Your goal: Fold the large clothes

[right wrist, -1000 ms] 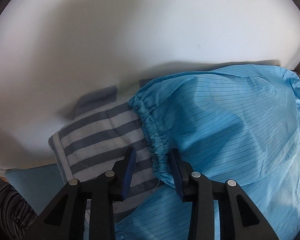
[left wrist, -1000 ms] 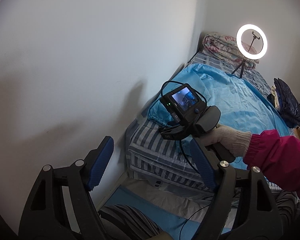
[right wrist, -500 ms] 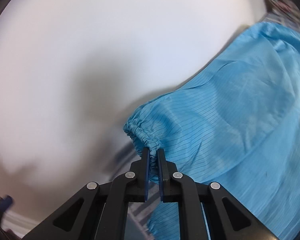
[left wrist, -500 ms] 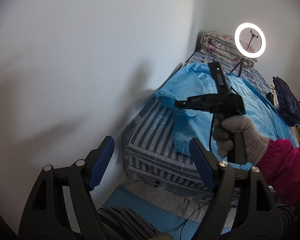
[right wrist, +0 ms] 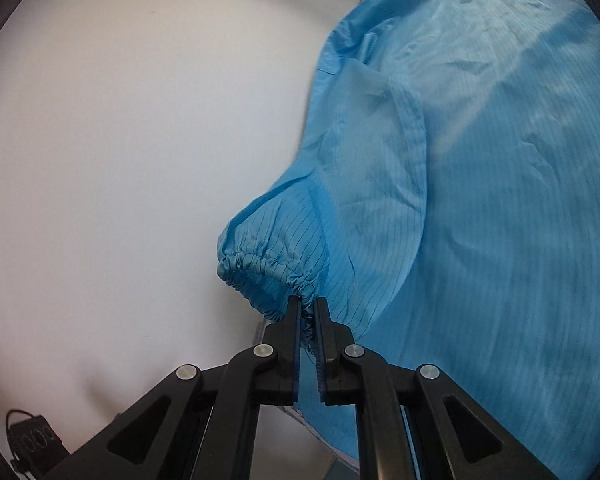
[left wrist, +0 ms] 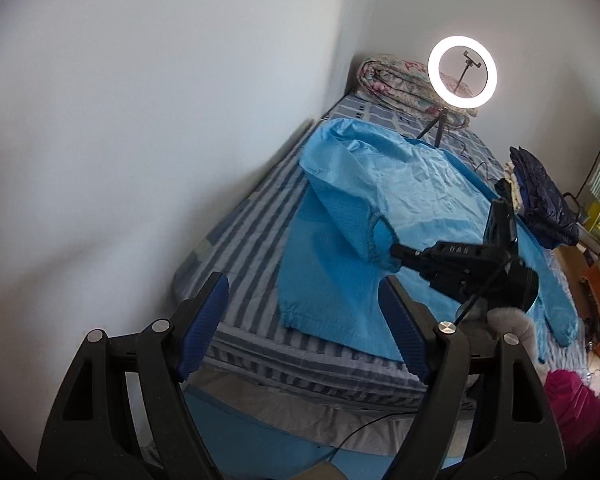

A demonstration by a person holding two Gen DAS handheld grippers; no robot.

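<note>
Blue garment cuff (right wrist: 268, 276) | clamped in right gripper (right wrist: 308, 312) | left gripper (left wrist: 304, 320) wide, seemingly empty

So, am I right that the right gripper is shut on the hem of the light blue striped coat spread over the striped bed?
Not quite: the right gripper is shut on the elastic cuff of the light blue striped coat's sleeve, not its hem, as the right wrist view shows. The coat does lie on the striped bed.

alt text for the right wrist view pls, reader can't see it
The right gripper is shut on the gathered elastic cuff of a light blue garment, holding the sleeve lifted. The rest of the garment fills the right of the frame, against a plain white wall.
</note>
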